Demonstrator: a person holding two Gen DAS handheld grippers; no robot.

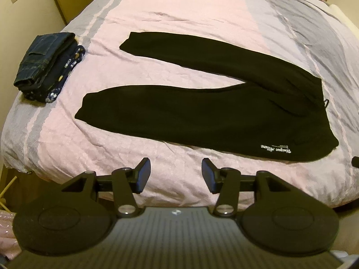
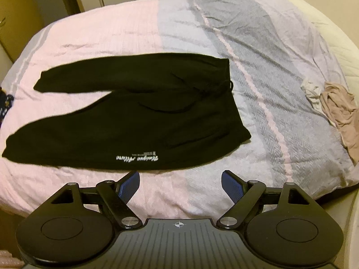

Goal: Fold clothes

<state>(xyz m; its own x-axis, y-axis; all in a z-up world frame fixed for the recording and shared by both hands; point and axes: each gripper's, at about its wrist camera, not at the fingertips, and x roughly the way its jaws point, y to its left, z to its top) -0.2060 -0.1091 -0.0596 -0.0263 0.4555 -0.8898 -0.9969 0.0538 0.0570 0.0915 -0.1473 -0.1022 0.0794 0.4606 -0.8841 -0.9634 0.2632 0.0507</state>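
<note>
Black sweatpants point(image 1: 202, 112) lie flat on the pink and grey bedspread point(image 1: 112, 157), legs spread toward the left, waistband at the right, white lettering near the front hip. The right wrist view shows the same sweatpants point(image 2: 134, 116) with the drawstring loose at the waist. My left gripper point(image 1: 176, 174) hovers open above the near edge of the bed, short of the nearer leg, holding nothing. My right gripper point(image 2: 180, 187) is open too, just in front of the hip with the lettering, apart from the cloth.
A folded stack of dark jeans and patterned clothes point(image 1: 48, 67) sits at the bed's left side. Crumpled beige and white garments point(image 2: 336, 109) lie at the right of the bedspread point(image 2: 269, 89). Cupboards stand behind the bed.
</note>
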